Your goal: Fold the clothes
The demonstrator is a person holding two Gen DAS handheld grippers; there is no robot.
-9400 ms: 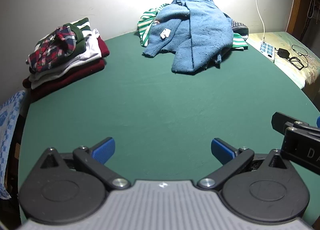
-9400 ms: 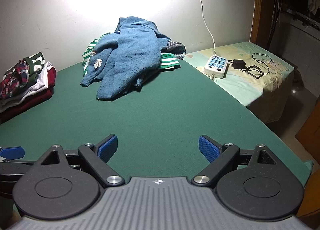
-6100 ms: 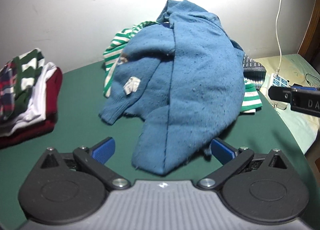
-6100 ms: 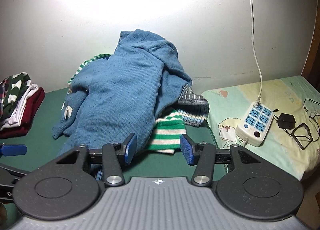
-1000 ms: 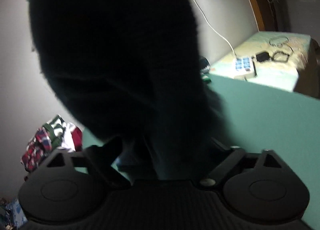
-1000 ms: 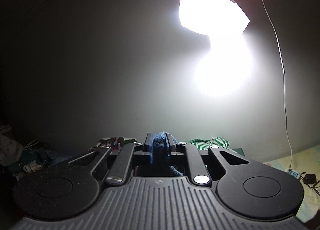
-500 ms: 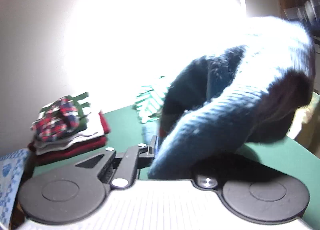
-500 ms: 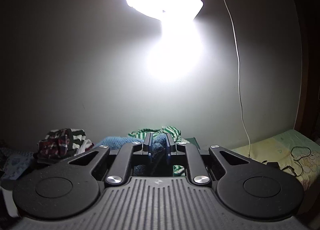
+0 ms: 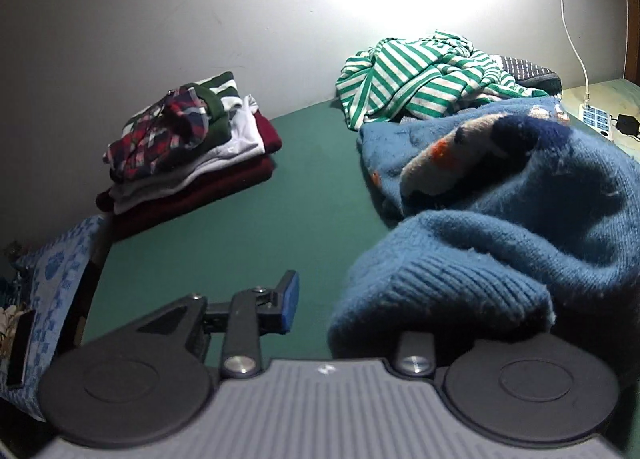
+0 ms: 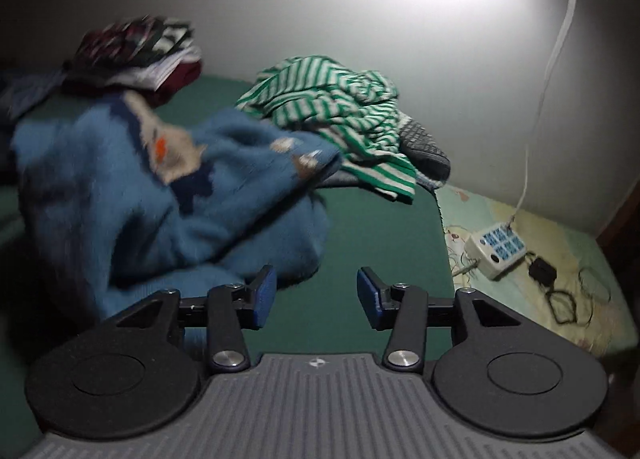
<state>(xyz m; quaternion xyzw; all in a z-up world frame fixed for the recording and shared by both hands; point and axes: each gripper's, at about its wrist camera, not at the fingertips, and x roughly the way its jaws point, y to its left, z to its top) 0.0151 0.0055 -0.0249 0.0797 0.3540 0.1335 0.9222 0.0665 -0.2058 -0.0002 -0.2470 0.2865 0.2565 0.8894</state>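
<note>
A blue knit sweater (image 9: 500, 227) with a white and orange pattern lies crumpled on the green table (image 9: 248, 219). In the left wrist view its ribbed hem covers my left gripper's right finger; the left finger's pad (image 9: 290, 303) stands apart, so my left gripper (image 9: 348, 309) is open. In the right wrist view the sweater (image 10: 160, 211) lies to the left, touching the left finger. My right gripper (image 10: 316, 295) is open and empty over bare table.
A green-striped garment (image 9: 424, 79) and a grey knit piece (image 10: 424, 147) lie at the back by the wall. A stack of folded clothes (image 9: 188, 151) sits at the back left. A power strip (image 10: 496, 251) with cables lies on the bed to the right.
Both grippers held the blue sweater raised half a second ago. Now both have opened and come down low, and the sweater lies crumpled on the table.
</note>
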